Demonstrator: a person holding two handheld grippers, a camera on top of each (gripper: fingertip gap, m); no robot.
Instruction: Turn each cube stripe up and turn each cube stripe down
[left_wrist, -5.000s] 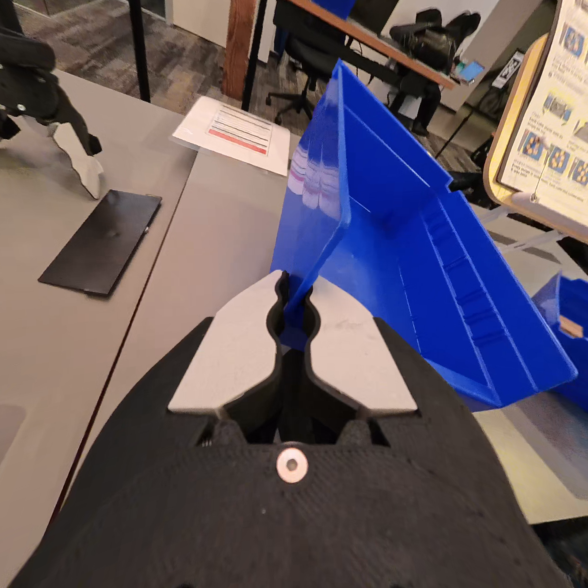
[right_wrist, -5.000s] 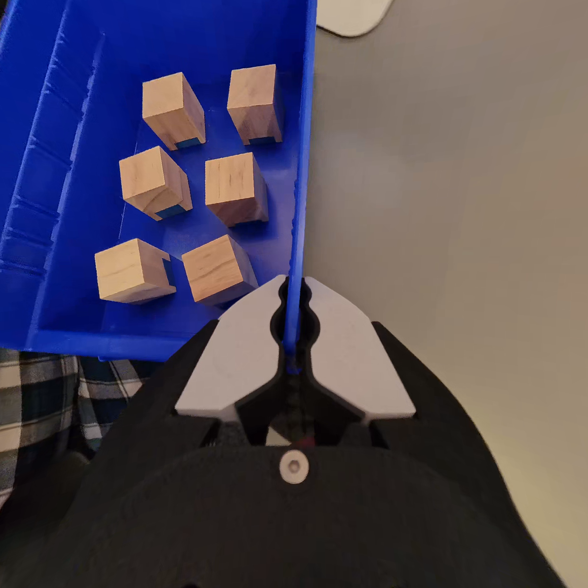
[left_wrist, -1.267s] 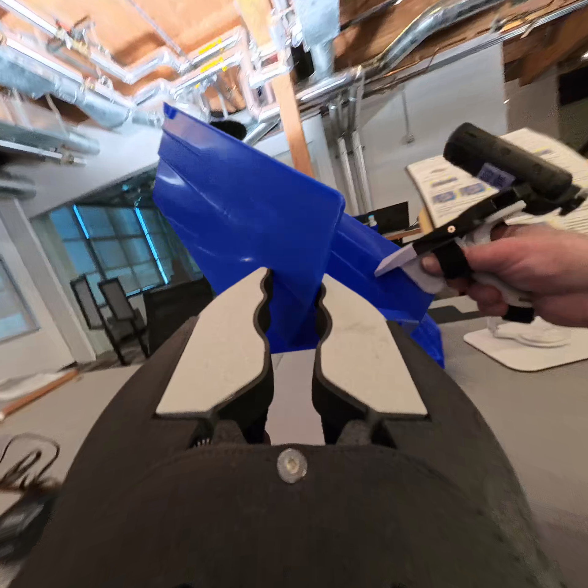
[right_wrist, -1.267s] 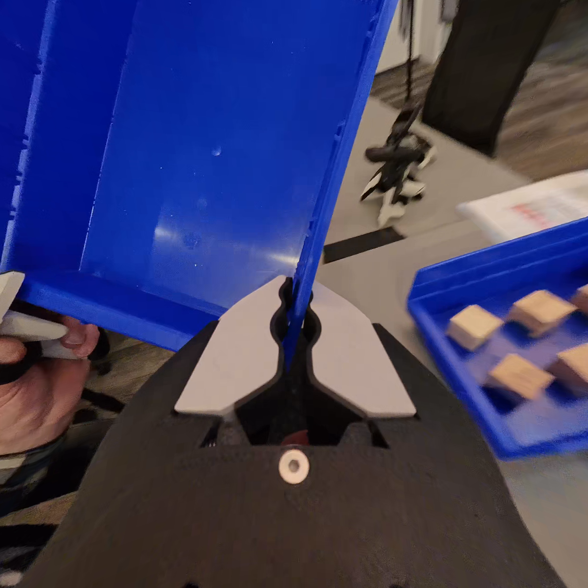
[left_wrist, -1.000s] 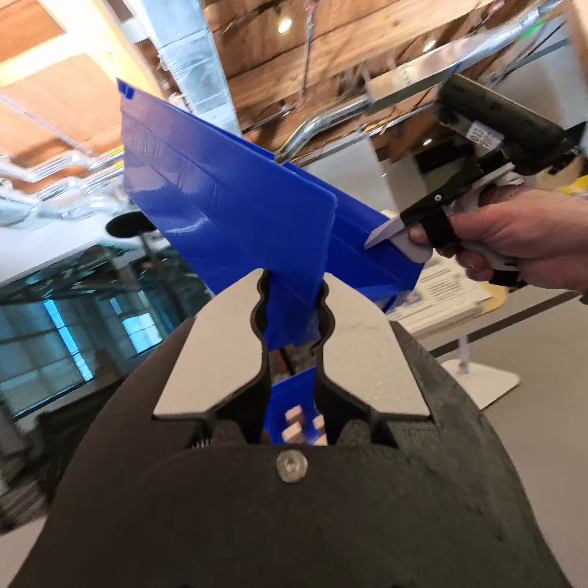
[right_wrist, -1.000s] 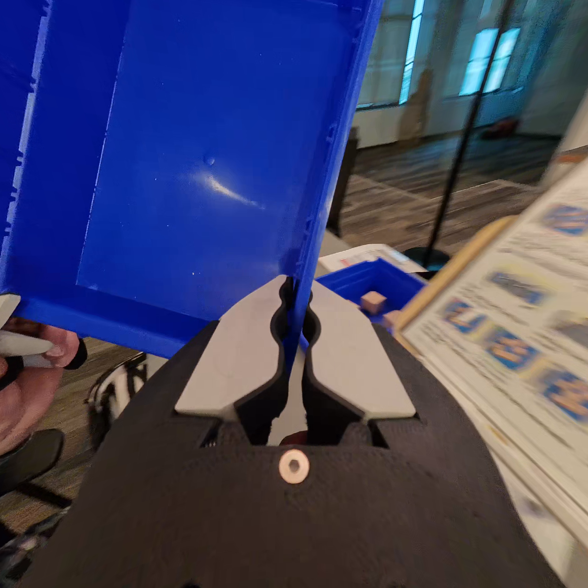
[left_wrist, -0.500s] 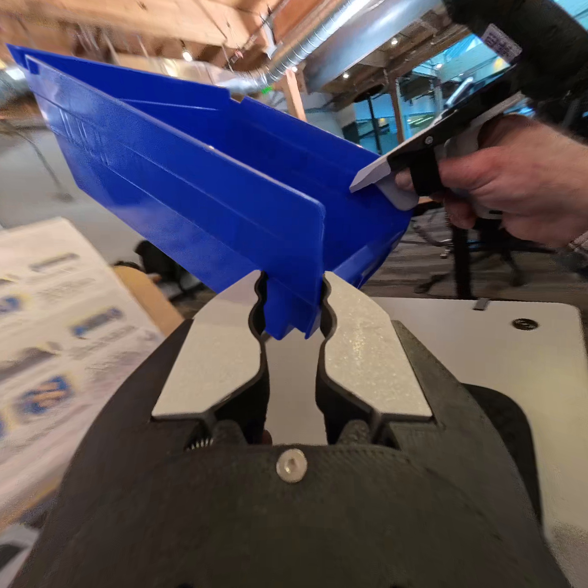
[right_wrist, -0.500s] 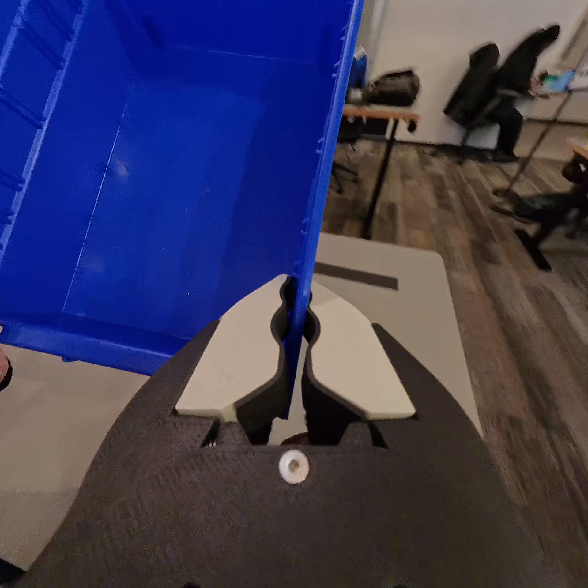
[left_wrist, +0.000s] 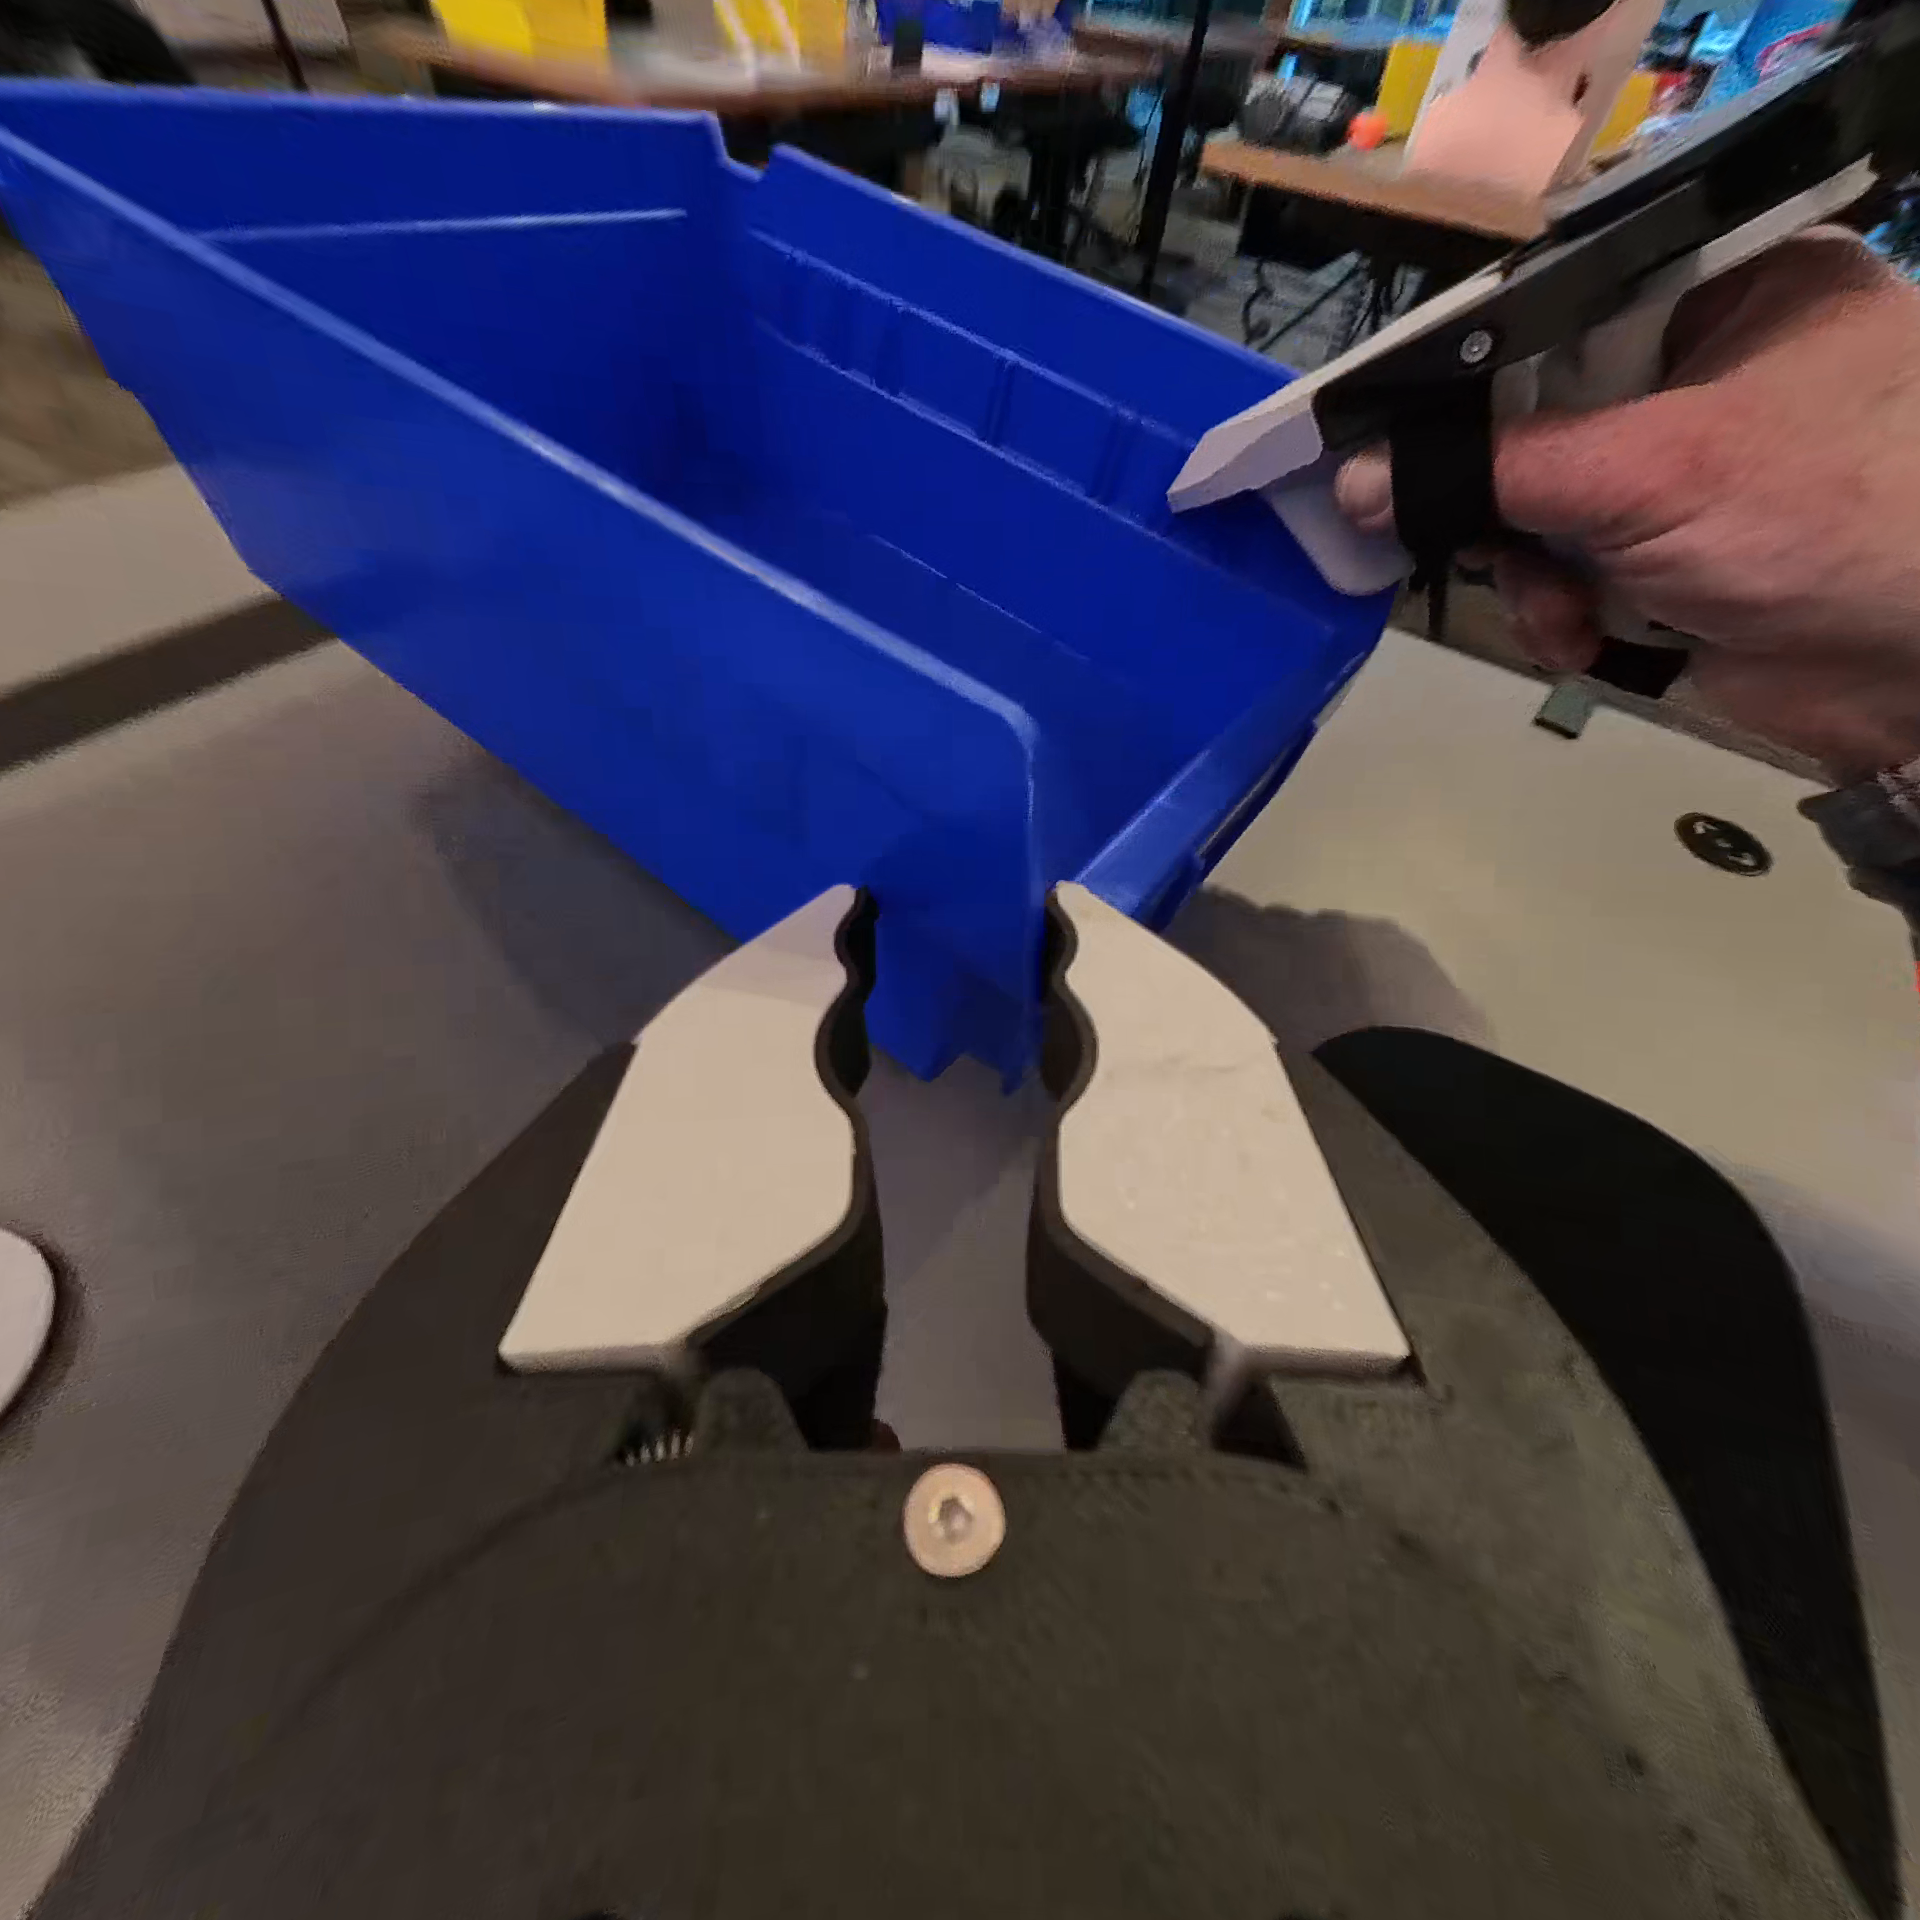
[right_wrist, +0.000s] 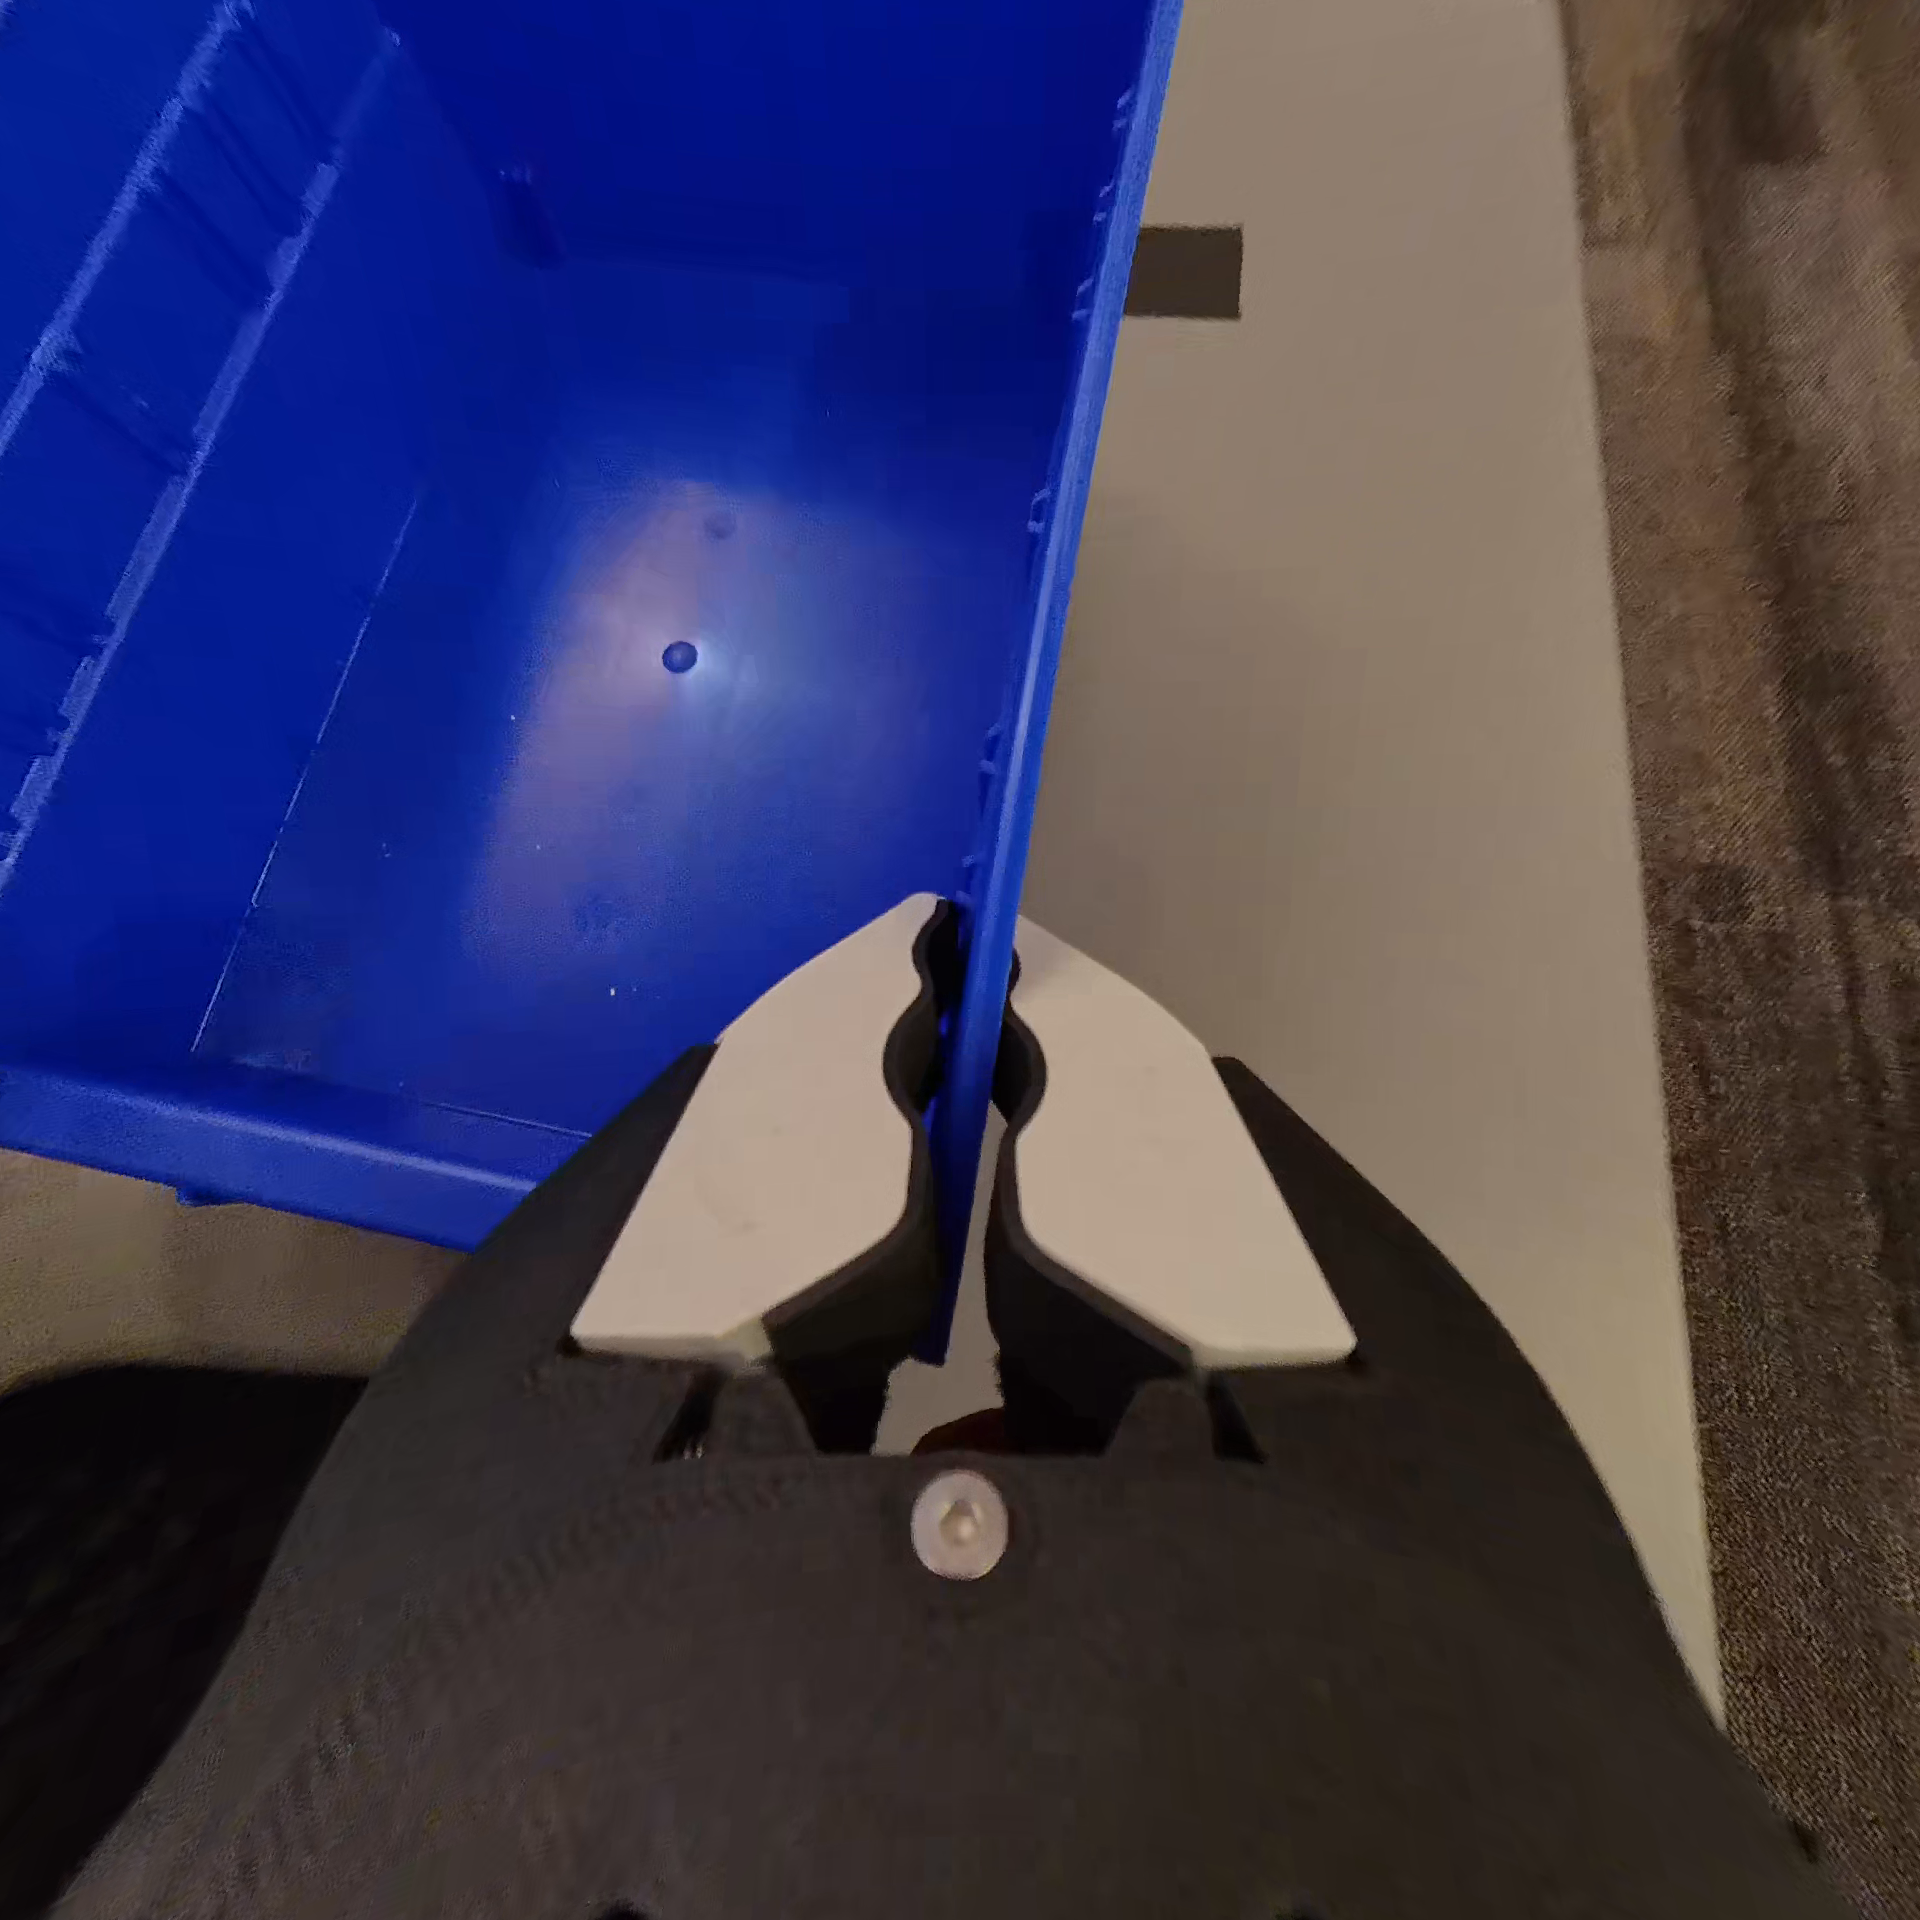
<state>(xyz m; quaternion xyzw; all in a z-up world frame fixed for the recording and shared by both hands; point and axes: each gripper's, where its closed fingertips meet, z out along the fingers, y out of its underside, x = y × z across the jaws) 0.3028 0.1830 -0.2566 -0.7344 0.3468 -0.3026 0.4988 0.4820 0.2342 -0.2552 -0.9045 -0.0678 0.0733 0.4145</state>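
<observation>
An empty blue plastic bin (left_wrist: 623, 540) is held between both grippers, low over the grey table (left_wrist: 260, 935). My left gripper (left_wrist: 951, 914) is shut on the bin's near corner, with the wall filling the space between its pads. My right gripper (right_wrist: 977, 925) is shut on the thin side wall of the bin (right_wrist: 623, 520), whose bare floor shows in that view. The right gripper also shows in the left wrist view (left_wrist: 1278, 499), held by a hand on the far wall. No cubes are in view.
The table's far edge borders brown carpet (right_wrist: 1766, 727). A black strip (right_wrist: 1190, 272) lies on the table beyond the bin. A round dark grommet (left_wrist: 1723, 844) sits in the table at right. A black curved shape (left_wrist: 1662, 1299) lies near my left gripper. Desks stand in the background.
Five seconds ago the bin held several cubes. It was since raised and tipped, cubes showed in another bin, and it has now swung down level over the table. Both grasps held.
</observation>
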